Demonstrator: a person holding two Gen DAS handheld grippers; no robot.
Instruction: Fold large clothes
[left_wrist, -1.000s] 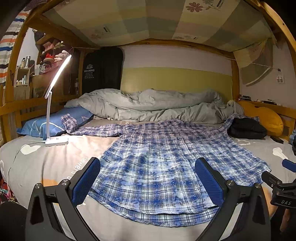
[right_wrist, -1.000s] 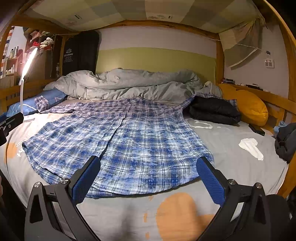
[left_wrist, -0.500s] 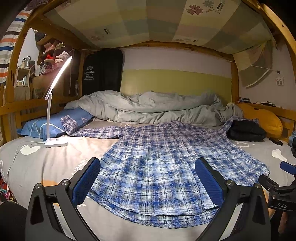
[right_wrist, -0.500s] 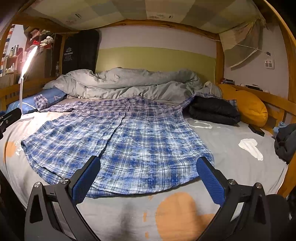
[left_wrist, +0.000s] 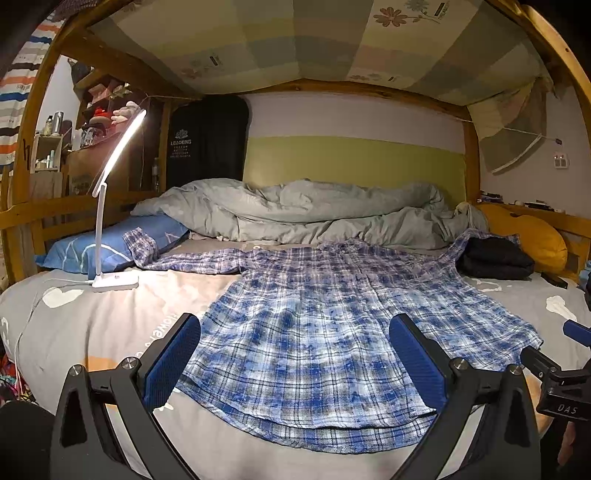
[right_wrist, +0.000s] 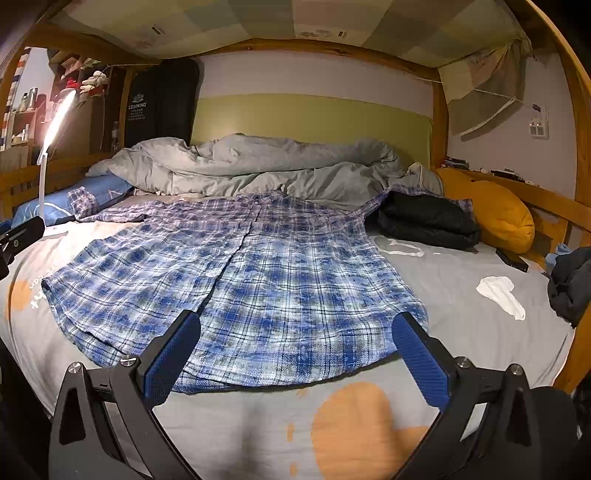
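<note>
Nearest to me, my left gripper (left_wrist: 294, 352) and my right gripper (right_wrist: 296, 350) both hang with their blue-padded fingers spread wide, gripping nothing, just short of the hem. Beyond them the blue and white plaid shirt (right_wrist: 243, 280) lies flat, front up, on the grey bedsheet (right_wrist: 461, 295), sleeves stretched out to both sides. Left of it stands a lit white desk lamp (left_wrist: 110, 206); to the right sit a folded black garment (right_wrist: 424, 221) and an orange cushion (right_wrist: 498, 218). Farthest back lies a rumpled grey duvet (left_wrist: 295, 210).
</note>
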